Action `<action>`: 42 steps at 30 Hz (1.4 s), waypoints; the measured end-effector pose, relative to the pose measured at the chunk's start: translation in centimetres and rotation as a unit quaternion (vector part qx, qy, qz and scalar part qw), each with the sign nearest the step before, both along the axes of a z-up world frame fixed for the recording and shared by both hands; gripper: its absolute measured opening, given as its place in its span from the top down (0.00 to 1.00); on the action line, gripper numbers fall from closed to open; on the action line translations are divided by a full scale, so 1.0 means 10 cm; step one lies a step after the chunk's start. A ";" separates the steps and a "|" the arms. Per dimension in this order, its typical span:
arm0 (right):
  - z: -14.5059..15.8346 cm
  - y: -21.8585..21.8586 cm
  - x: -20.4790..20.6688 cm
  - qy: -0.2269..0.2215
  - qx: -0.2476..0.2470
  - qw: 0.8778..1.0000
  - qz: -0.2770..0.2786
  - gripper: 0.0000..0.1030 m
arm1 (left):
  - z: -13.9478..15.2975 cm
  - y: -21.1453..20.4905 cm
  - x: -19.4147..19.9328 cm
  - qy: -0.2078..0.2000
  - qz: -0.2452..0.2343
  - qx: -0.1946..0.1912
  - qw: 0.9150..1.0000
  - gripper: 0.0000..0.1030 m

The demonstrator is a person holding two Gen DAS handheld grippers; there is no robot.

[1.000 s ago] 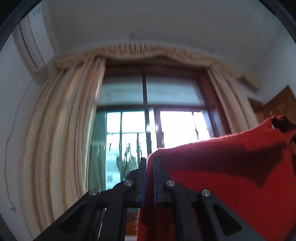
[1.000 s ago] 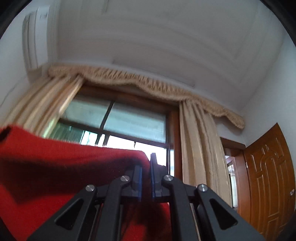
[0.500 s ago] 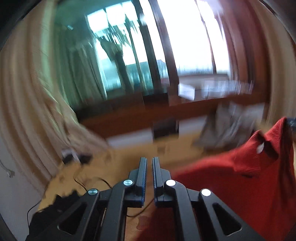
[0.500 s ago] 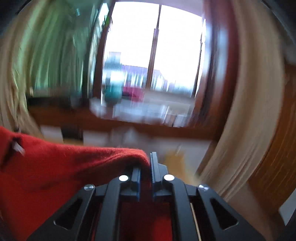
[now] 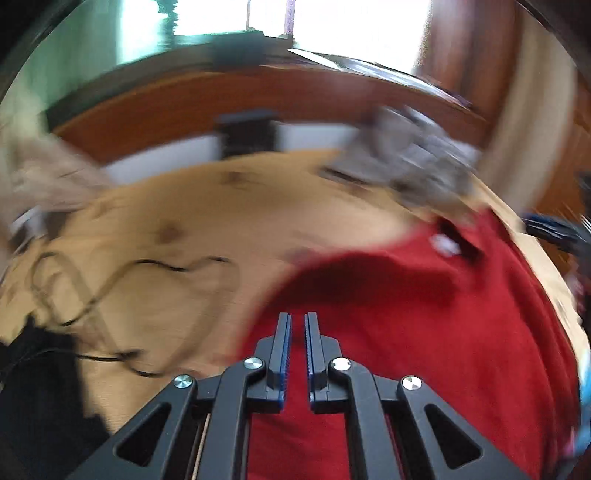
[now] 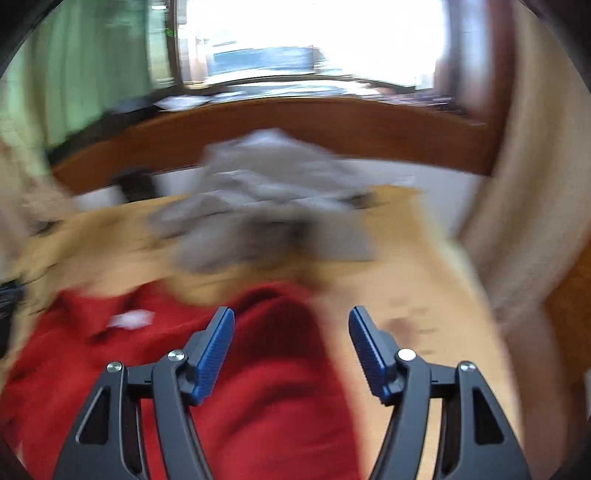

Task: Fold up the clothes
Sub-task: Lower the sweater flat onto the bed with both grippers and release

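Left gripper (image 5: pixel 297 317): we see the jaws nearly together, only a narrow slit between the blue pads, and no cloth in that slit, so closed on nothing. Right gripper (image 6: pixel 291 314): jaws spread wide apart, blue pads (image 6: pixel 218 347) angled outward, nothing between them.

Both views are motion-blurred, so edges are soft.

In the left wrist view the red garment (image 5: pixel 424 332) fills the lower right of the frame, directly under and beyond the fingertips. We make out its collar opening with a white tag (image 5: pixel 445 245) toward the upper right, so the long axis runs from the bottom centre of the frame up to the upper right, neck end far from the gripper. In the right wrist view the same red garment (image 6: pixel 258 369) fills the lower left and centre, collar and tag at the left, and one rounded edge pokes up between the open fingers.

It lies on the tan wooden surface (image 5: pixel 207 221). Whether it lies fully flat we cannot tell.

A crumpled grey garment (image 6: pixel 266 206) sits beyond the red one, centre of the right view, upper right of the left view; touching or just apart, unclear. A thin black cable (image 5: pixel 110 288) loops over the wood at the left of the left view. Beige curtain (image 6: pixel 524 184) hangs at the right edge, bright window (image 6: pixel 306 33) at the top.
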State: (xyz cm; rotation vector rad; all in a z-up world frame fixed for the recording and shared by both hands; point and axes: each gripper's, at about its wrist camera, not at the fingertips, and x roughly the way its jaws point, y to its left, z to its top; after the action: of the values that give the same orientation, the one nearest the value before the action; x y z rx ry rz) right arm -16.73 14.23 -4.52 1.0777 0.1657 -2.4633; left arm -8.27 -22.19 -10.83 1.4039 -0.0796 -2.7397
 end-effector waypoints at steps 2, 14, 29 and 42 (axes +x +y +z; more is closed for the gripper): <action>-0.07 -0.19 0.14 -0.034 0.001 0.997 0.063 0.33 | -0.02 0.18 -0.03 -0.012 -0.034 0.007 0.999 0.93; -0.53 -1.01 -0.15 -0.084 0.072 0.987 0.121 0.33 | -0.17 0.51 -0.59 -0.062 -0.076 0.026 0.995 0.93; -0.24 -1.01 -0.30 -0.018 0.047 0.995 0.091 0.20 | -0.07 -0.20 -0.61 -0.012 0.049 0.094 0.994 0.93; 0.07 -1.26 0.20 0.037 0.074 0.991 0.103 0.20 | 0.16 -0.19 0.45 0.009 0.044 0.105 0.993 0.93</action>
State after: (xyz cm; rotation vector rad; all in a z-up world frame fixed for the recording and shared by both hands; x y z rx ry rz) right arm -14.75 1.67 -3.86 0.9758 0.4664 -2.3343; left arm -3.77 -24.05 -9.18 1.3904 0.2723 -2.7529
